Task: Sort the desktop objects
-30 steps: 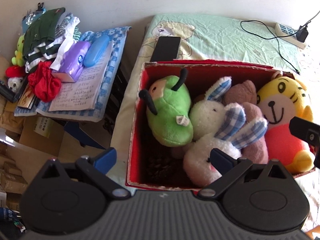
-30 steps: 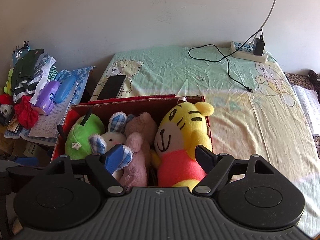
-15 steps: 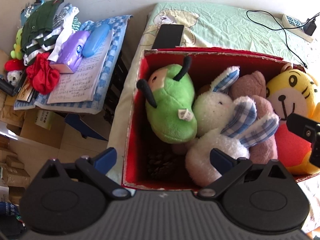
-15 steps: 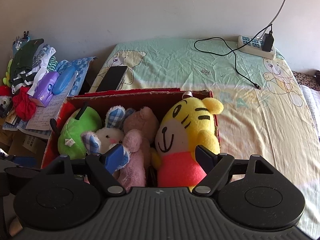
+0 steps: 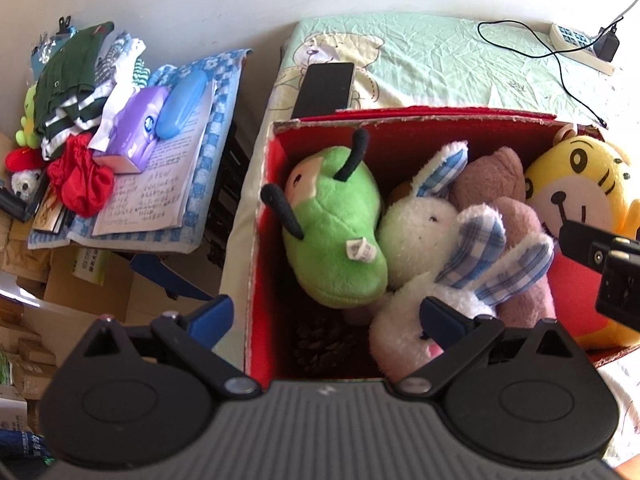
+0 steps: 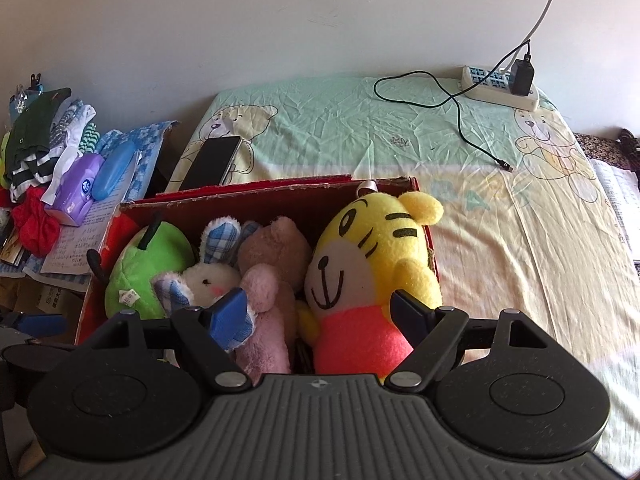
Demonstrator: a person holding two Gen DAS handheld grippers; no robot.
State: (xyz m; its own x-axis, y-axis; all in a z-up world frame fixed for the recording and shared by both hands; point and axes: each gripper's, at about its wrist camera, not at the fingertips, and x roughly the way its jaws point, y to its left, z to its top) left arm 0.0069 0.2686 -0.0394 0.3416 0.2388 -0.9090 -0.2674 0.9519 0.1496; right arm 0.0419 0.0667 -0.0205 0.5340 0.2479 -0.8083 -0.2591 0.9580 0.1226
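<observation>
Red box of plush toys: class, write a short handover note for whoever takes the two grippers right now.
Left gripper: jaws open, empty, over the red box's left end.
Right gripper: jaws open, empty, in front of the yellow tiger.
In the box: green plush, white rabbit, brown-pink plush, tiger.
Outside it: black phone on the sheet, blue case and purple pack on the side pile.
Left to do: the loose things, probably.

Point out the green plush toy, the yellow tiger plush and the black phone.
green plush toy (image 5: pixel 340 240), left wrist view, its belly
yellow tiger plush (image 6: pixel 360 248), right wrist view, its face
black phone (image 6: pixel 212 162), right wrist view, its screen
</observation>
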